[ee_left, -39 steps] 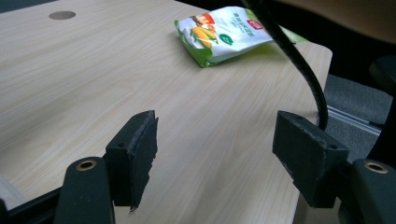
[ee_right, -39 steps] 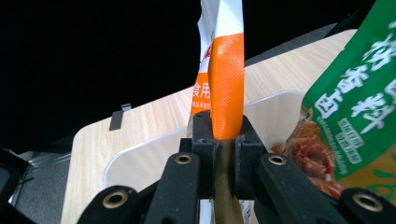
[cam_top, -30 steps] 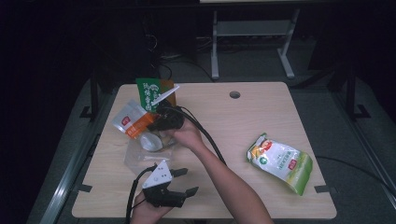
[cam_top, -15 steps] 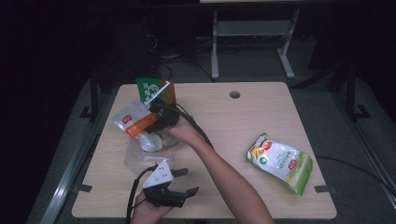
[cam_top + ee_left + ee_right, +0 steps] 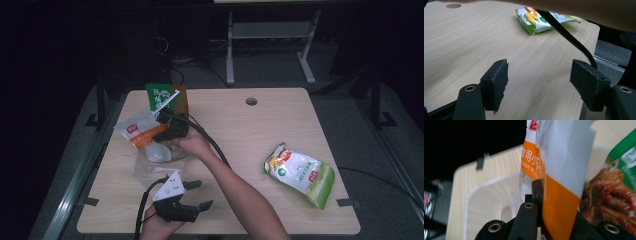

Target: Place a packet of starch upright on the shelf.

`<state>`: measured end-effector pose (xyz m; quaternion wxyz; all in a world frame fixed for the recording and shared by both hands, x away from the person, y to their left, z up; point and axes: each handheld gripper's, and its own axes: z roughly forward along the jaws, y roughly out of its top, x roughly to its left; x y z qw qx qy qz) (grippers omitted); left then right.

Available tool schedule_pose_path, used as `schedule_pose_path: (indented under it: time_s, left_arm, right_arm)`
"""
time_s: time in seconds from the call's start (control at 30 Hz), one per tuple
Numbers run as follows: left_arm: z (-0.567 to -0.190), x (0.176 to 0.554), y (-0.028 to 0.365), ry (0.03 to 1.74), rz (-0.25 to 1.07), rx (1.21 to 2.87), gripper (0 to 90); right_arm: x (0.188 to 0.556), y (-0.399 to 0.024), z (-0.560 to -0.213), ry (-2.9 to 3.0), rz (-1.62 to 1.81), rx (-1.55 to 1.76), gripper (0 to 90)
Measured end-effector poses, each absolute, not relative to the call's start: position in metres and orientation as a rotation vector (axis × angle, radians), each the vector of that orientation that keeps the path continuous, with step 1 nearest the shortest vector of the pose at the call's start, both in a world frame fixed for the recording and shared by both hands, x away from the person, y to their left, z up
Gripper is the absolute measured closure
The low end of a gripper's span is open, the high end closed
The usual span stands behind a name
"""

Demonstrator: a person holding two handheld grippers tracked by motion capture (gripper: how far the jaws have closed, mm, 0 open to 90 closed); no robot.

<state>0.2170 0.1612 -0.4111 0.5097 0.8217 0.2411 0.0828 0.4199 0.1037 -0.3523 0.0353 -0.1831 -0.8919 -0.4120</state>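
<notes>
Nearest the person, the left gripper [image 5: 197,195] rests on the wooden table [image 5: 280,115] with its jaws spread and nothing between them. Beyond it, the right gripper [image 5: 162,131] has just been closing and now pinches the orange-and-white packet [image 5: 554,202] by its lower edge, over a clear plastic tray [image 5: 150,162] at the table's left. The packet looks light, limp and slick, best gripped at a flat seam. What the tray holds cannot be told. Behind stands a green pouch [image 5: 160,97]; a green-and-white bag [image 5: 300,172] lies well apart.
</notes>
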Motion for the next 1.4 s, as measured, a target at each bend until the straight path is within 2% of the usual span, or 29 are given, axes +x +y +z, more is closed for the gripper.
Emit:
schedule_pose_path:
  time_s: [0.2, 0.43, 0.57, 0.63, 0.73, 0.87, 1.07, 1.4]
  left_arm:
    - [-0.411, 0.216, 0.160, 0.572, 0.200, 1.981, 30.2]
    - [-0.411, 0.215, 0.160, 0.577, 0.196, 1.977, 30.2]
    - [-0.412, 0.216, 0.160, 0.577, 0.194, 1.984, 30.2]
    - [-0.412, 0.216, 0.159, 0.573, 0.194, 1.986, 30.2]
    - [-0.413, 0.216, 0.158, 0.572, 0.195, 1.987, 30.2]
    - [-0.413, 0.216, 0.158, 0.576, 0.193, 1.989, 30.2]
    - [-0.414, 0.218, 0.158, 0.576, 0.193, 1.994, 30.2]
    - [-0.415, 0.221, 0.161, 0.595, 0.194, 1.993, 29.8]
  right_arm:
    - [0.413, 0.097, -0.350, -2.595, -1.510, -0.628, 90.0]
    - [0.414, 0.095, -0.385, -2.597, -1.479, -0.691, 89.6]
    - [0.414, 0.088, -0.385, -2.602, -1.460, -0.683, 82.5]
    - [0.412, 0.086, -0.379, -2.689, -1.418, -0.648, 81.8]
    - [0.411, 0.081, -0.376, -2.726, -1.376, -0.634, 83.1]
    - [0.409, 0.078, -0.378, -2.734, -1.338, -0.602, 89.1]
    - [0.411, 0.071, -0.386, -2.736, -1.289, -0.622, 88.9]
    - [0.412, 0.060, -0.379, -2.705, -1.299, -0.643, 71.5]
